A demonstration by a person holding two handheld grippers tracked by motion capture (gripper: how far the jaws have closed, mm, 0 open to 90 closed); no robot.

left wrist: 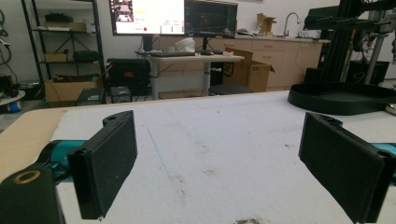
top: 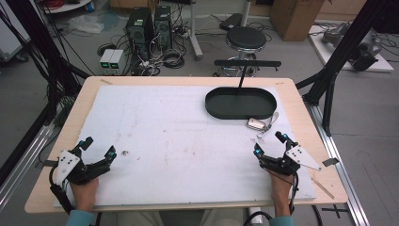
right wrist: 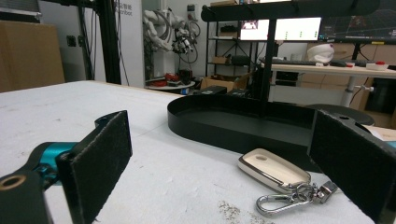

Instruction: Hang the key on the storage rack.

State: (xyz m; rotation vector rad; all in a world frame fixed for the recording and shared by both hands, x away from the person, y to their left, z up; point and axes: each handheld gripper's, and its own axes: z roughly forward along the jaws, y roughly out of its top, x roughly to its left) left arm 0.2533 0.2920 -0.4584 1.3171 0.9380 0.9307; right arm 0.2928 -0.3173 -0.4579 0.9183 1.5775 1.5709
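A: Going left to right: the left claw (top: 97, 149) sits near the table's (top: 188, 81) front-left corner, its jaws spread wide with nothing between them. Nothing for it to take there.

B: And the key fob (right wrist: 273, 171)?

A: Toward the right edge of the table, lying flat on the white mat (top: 164, 136), just in front of the black oval tray (top: 241, 103) and close to touching its wall. A metal clip (right wrist: 275, 203) trails from it on a short ring, pointing toward the front edge.

B: How would it handle?

A: Light and rigid, I'd judge, with a glossy shell that could slip between pads. It lies low, so a pinch across its two long sides looks safest. The clip is loose and would likely swing, so I'd leave it alone.

B: The right claw (top: 269, 144)?

A: Near the front-right corner, jaws standing wide apart and empty, aimed at the fob, which lies a little ahead of them.
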